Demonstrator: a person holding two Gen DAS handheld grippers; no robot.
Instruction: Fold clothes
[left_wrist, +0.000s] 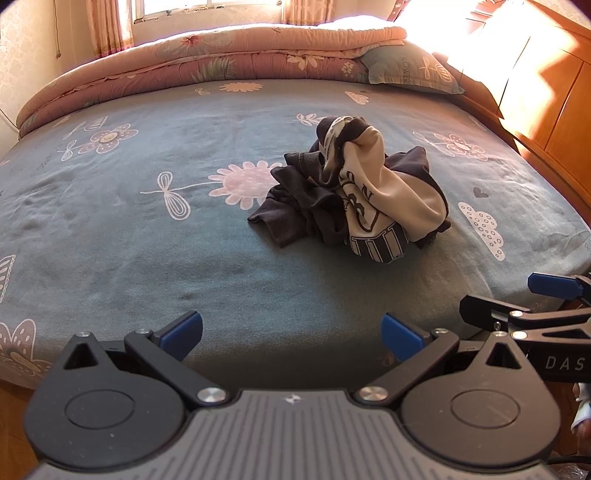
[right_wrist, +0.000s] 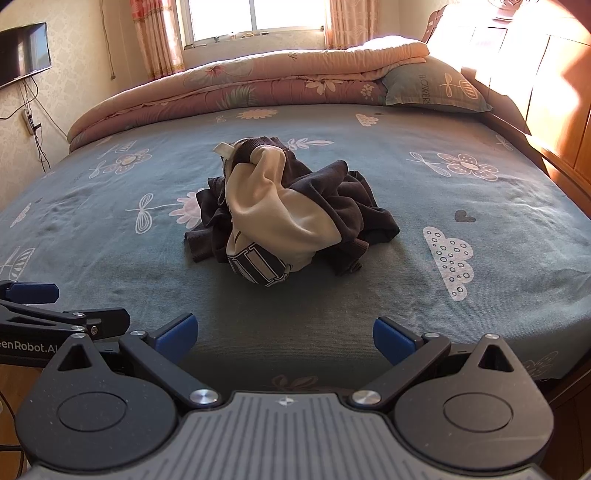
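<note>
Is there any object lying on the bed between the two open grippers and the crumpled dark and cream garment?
Nothing visible. Between the left gripper, the right gripper and the crumpled dark and cream garment lies only bare blue flowered bedsheet. The folded pink quilt and pillow are beyond the garment.

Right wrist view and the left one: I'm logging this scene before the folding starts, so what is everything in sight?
garment: one, dark and cream, crumpled mid-bed
bed: one, blue floral sheet
quilt: one, pink, folded at the far edge
pillow: one, blue-grey, far right
headboard: one, orange wood, right
window: one, bright, pink curtains
TV: one, black, left wall
left claw: open, blue pads, near edge
right claw: open, blue pads, near edge
</note>
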